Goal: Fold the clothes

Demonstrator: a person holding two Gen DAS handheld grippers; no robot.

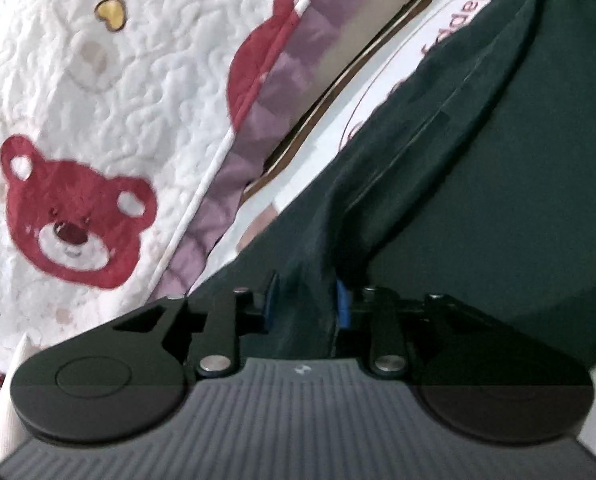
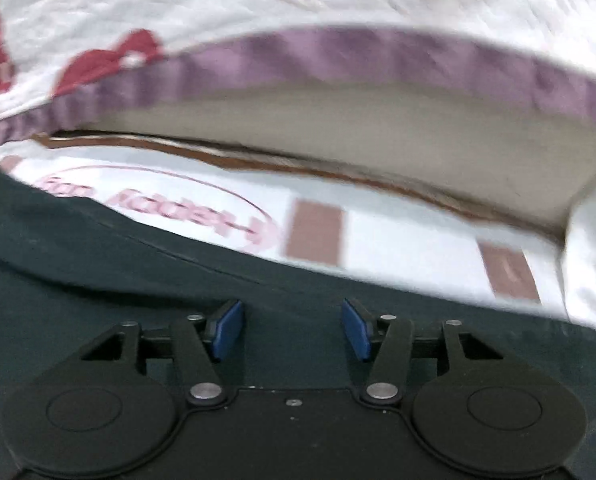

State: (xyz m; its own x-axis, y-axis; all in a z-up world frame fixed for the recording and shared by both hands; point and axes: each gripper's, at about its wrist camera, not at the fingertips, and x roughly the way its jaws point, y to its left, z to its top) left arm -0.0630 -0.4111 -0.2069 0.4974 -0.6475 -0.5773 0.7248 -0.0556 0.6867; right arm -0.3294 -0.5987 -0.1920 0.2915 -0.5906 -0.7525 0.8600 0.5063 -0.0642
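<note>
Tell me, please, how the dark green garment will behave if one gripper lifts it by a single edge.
The dark green garment would probably hang limp: it lies in soft folds. A ridge of it bunches between the left gripper fingers, so it likely pinches easily. It looks thin, probably light.

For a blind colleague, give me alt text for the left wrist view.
The left tool pinches a ridge of dark green garment between its blue pads. A white quilt with red bears lies at left.

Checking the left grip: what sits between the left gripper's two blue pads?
A raised fold of the dark green garment runs between the left gripper pads, seen in the left wrist view.
</note>
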